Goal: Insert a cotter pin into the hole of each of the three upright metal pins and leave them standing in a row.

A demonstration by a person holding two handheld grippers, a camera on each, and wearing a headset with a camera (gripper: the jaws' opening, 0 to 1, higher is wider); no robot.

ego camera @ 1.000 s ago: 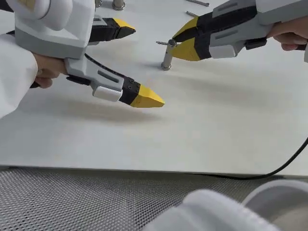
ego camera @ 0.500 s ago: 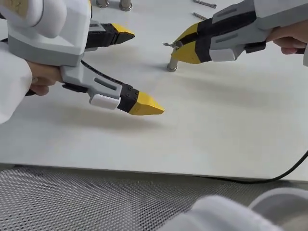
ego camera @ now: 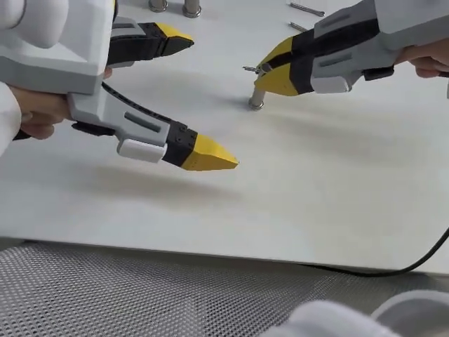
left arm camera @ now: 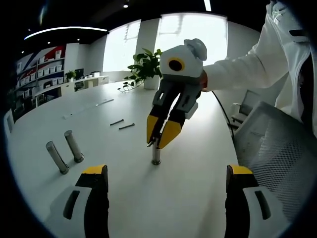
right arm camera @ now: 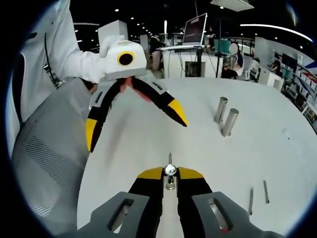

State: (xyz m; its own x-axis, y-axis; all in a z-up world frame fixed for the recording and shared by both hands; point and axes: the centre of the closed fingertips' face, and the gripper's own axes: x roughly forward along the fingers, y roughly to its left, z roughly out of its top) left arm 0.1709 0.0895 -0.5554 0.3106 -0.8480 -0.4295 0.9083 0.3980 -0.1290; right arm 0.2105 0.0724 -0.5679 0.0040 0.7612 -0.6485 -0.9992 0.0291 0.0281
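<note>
One upright metal pin [ego camera: 257, 98] stands on the white table [ego camera: 316, 182]. My right gripper [ego camera: 261, 70] is shut on a cotter pin [ego camera: 248, 69] at this pin's top, and the thin tip pokes out to the left. In the right gripper view the cotter pin [right arm camera: 170, 163] points away from my shut right gripper [right arm camera: 170, 174]. Two more upright pins [ego camera: 158, 5] [ego camera: 191, 8] stand side by side at the far edge. My left gripper [ego camera: 215, 102] hangs open and holds nothing, left of the pin. From the left gripper [left arm camera: 166, 169] I see the right gripper [left arm camera: 161, 131] over the pin [left arm camera: 156, 154].
Two loose cotter pins [ego camera: 306, 9] [ego camera: 299, 27] lie on the table at the back right. A black cable [ego camera: 414, 256] runs over the table's front right edge. Perforated metal [ego camera: 105, 295] lies below the front edge.
The head camera has shifted, so everything sits lower and further right. The right gripper has crept a little further over the pin's top. The left gripper stays open.
</note>
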